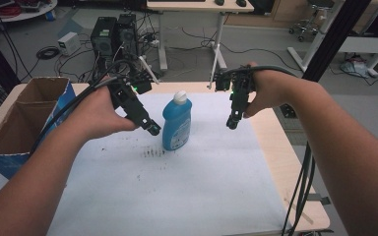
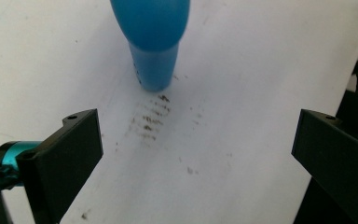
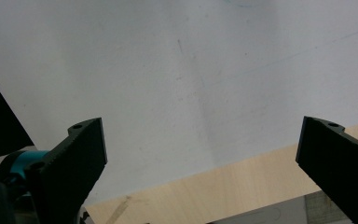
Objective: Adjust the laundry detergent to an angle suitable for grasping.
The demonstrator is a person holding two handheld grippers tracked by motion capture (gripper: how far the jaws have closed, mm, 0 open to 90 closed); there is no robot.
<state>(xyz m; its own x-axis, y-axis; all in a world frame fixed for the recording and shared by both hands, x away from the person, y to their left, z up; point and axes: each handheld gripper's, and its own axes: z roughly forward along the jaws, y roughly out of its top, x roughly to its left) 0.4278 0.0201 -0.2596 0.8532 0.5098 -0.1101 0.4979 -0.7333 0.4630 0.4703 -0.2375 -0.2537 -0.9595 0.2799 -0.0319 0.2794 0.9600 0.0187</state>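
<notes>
A blue bottle (image 1: pixel 176 122) with a white cap stands upright on the white sheet (image 1: pixel 202 177) near the middle of the table. My left gripper (image 1: pixel 152 128) hangs just left of the bottle, a little above the sheet. In the left gripper view its jaws stand wide apart, with the blue bottle (image 2: pixel 153 42) ahead of them and nothing between. A patch of dark smudges (image 2: pixel 151 119) marks the sheet at the bottle's foot. My right gripper (image 1: pixel 232 123) hangs to the right of the bottle, pointing down. Its jaws are spread wide over bare white sheet (image 3: pixel 191 70).
An open cardboard box (image 1: pixel 22 118) with blue sides sits at the table's left edge. The wooden table edge (image 1: pixel 275 142) borders the sheet on the right, with cables hanging off it. Computer towers and desk legs stand on the floor beyond the table.
</notes>
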